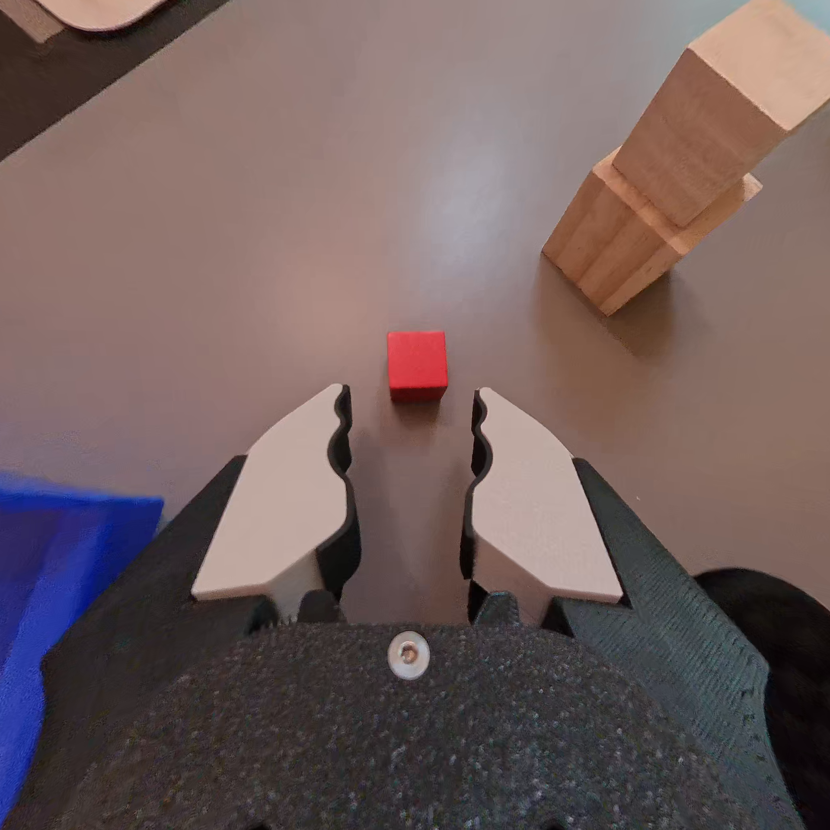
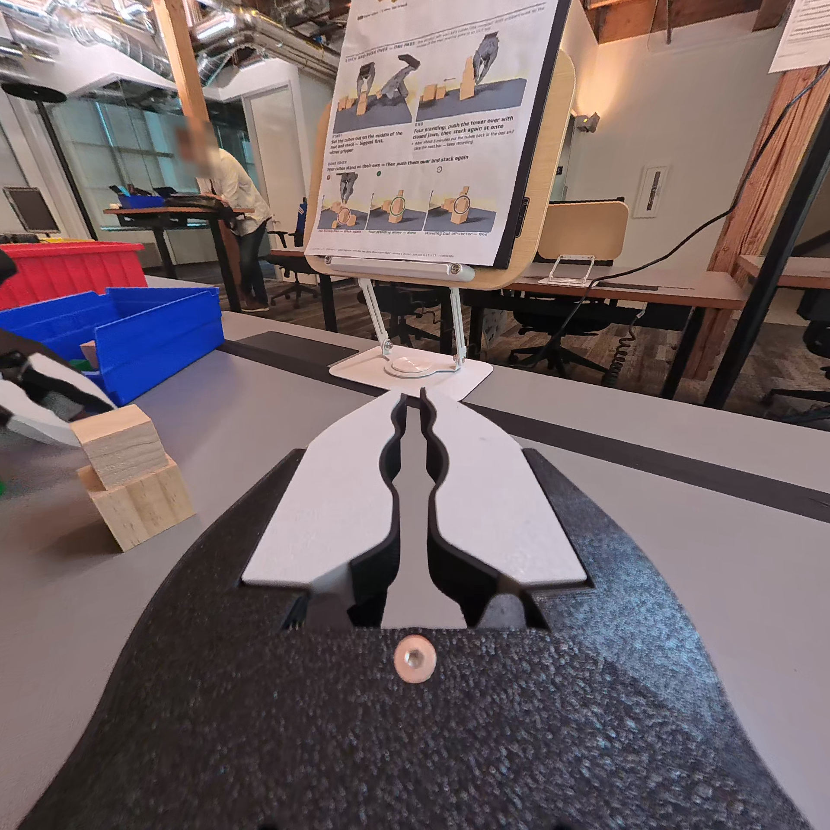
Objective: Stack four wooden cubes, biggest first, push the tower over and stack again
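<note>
on my far left sits a glossy blue plastic bin (image 2: 157,332) with ribbed walls, and a red plastic bin (image 2: 67,269) behind it. my left gripper (image 1: 411,395) tilts steeply down over the smooth grey-brown table top (image 1: 224,224), its pale flat fingers (image 1: 287,485) with wavy black rubber pads spread wide with nothing between them. a small matte red cube (image 1: 417,364) with crisp edges lies on the table just beyond the fingertips, centred on the gap, touching neither pad. further right and farther off stands a stack of two pale wooden blocks (image 1: 664,188) with visible grain, the upper one twisted off square on the lower. to the right of that stack my right gripper (image 2: 413,395) is held almost level above the table, pointing at the white metal base of a document stand (image 2: 411,368) that carries a printed sheet. its fingers (image 2: 485,485) are nearly together, a thin slit left at the tips, gripping nothing.
</note>
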A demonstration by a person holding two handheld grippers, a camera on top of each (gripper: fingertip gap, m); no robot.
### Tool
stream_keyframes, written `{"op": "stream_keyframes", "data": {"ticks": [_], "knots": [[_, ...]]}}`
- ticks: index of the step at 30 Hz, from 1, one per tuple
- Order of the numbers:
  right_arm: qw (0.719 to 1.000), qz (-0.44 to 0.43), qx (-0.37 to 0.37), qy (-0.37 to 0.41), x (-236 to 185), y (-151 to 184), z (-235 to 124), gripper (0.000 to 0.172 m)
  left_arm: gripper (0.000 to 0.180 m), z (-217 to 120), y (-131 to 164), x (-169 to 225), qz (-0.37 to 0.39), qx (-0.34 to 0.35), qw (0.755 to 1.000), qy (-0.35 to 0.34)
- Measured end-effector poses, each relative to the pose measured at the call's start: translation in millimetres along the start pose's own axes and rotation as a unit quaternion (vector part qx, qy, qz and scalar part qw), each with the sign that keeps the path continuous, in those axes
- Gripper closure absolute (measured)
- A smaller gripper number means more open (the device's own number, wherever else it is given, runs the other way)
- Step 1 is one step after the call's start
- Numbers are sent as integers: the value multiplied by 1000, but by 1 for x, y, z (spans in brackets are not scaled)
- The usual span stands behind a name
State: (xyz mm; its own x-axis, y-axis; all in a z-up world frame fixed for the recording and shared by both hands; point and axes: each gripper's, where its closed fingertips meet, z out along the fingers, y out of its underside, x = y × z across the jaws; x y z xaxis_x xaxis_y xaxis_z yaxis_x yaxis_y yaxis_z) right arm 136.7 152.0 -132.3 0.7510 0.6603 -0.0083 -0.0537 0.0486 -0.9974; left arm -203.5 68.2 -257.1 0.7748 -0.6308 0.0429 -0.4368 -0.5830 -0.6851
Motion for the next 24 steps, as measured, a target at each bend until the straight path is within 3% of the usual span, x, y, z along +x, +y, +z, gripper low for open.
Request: {"op": "stream_keyframes", "data": {"ticks": [2, 4, 6, 9, 13, 17, 24], "knots": [[1000, 2, -1, 1, 1, 0, 0, 165, 134, 14, -3, 3, 11, -22, 1000, -5], [1000, 5, -2, 1, 2, 0, 0, 165, 153, 23, -6, 2, 16, -35, 999, -16], [1000, 7, -1, 1, 2, 0, -1, 164, 153, 26, -10, 5, 24, -52, 998, -7], [1000, 9, -1, -1, 2, 0, -1, 164, 153, 18, -37, 21, 50, -13, 998, 32], [1000, 6, 0, -4, 1, -2, -1, 164, 153, -7, -85, 47, 145, 49, 985, 77], [1000, 3, -2, 2, 3, 0, -1, 163, 153, -22, -120, 67, 228, 69, 964, 116], [1000, 0, 4, 10, 7, -4, -3, 164, 153, -24, -142, 99, 278, 45, 937, 205]]}}
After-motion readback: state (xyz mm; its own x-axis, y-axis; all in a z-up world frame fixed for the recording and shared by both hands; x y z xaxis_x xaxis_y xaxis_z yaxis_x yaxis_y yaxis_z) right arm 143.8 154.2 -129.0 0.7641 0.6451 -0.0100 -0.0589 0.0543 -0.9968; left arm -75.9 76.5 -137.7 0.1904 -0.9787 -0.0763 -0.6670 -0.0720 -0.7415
